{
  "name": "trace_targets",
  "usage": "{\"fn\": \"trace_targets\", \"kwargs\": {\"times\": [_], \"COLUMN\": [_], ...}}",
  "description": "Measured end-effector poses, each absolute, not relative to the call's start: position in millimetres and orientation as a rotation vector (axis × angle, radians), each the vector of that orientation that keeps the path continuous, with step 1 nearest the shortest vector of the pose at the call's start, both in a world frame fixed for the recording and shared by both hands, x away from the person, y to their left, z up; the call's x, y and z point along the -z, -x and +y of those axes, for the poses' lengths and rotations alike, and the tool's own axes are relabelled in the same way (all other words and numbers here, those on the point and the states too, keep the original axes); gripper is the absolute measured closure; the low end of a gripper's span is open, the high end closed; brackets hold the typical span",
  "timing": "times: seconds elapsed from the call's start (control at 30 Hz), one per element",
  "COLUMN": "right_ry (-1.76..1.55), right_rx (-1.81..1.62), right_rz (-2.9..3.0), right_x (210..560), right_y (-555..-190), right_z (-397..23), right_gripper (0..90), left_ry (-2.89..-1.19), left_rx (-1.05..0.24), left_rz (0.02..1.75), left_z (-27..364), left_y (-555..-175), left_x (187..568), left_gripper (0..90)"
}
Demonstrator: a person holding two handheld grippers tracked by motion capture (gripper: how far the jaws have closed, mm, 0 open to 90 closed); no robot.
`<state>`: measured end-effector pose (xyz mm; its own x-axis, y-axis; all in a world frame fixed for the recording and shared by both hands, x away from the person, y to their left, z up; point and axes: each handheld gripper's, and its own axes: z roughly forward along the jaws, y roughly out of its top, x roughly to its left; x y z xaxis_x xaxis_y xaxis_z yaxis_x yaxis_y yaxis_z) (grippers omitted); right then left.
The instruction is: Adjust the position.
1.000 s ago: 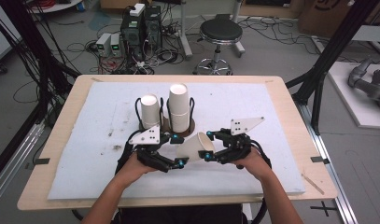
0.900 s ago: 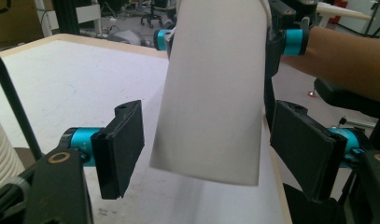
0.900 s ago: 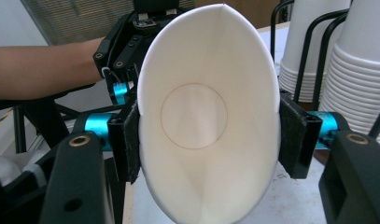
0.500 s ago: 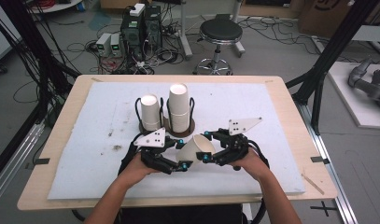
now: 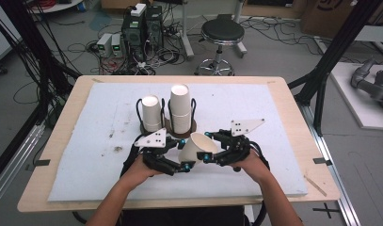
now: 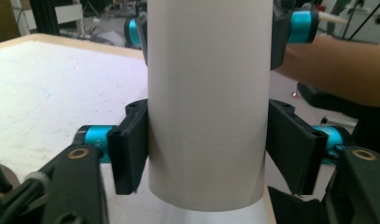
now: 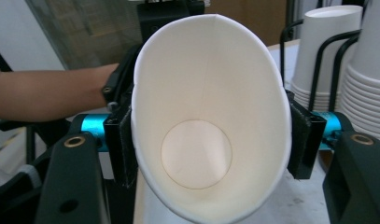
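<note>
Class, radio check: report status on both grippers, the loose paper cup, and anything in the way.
Left gripper and right gripper both shut on the paper cup. Cup held tilted above the white mat. Two cup stacks just behind; otherwise clear.

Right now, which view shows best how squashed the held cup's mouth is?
The right gripper view: it looks straight into the paper cup, whose rim is pinched to an oval. The left gripper view shows its outer wall, no rim. The high view shows it tilted between the left gripper and right gripper.
</note>
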<state>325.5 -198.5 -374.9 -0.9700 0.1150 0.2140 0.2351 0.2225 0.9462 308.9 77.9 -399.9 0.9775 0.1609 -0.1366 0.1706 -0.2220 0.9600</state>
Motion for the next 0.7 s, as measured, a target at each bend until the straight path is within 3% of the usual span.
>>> {"fn": "trace_targets", "kwargs": {"times": [0.2, 0.3, 0.43, 0.53, 0.6, 0.7], "right_ry": [0.353, 0.343, 0.336, 0.359, 0.4, 0.41], "right_rx": [1.85, 1.84, 1.839, 1.857, 1.918, 1.942], "right_rz": [-2.42, -2.426, -2.415, -2.392, -2.325, -2.313], "right_x": [371.9, 371.2, 370.9, 371.2, 372.6, 372.6], "right_y": [-326.4, -325.5, -324.9, -324.8, -324.5, -324.6], "right_z": [-201.9, -200.4, -198.1, -198.2, -198.5, -199.2], "right_gripper": [35.6, 36.2, 35.6, 31.4, 18.3, 18.4], "left_ry": [-1.821, -1.838, -1.845, -1.821, -1.776, -1.743], "left_rx": [-0.003, -0.001, 0.007, 0.013, 0.018, 0.023], "left_rz": [0.253, 0.238, 0.221, 0.226, 0.232, 0.239], "left_z": [76.6, 75.6, 74.1, 75.3, 77.7, 80.4], "left_y": [-309.0, -309.8, -308.9, -309.3, -310.0, -310.6], "left_x": [402.0, 403.4, 404.0, 403.3, 401.2, 399.5], "left_gripper": [28.1, 35.1, 36.2, 36.1, 35.9, 35.9]}}
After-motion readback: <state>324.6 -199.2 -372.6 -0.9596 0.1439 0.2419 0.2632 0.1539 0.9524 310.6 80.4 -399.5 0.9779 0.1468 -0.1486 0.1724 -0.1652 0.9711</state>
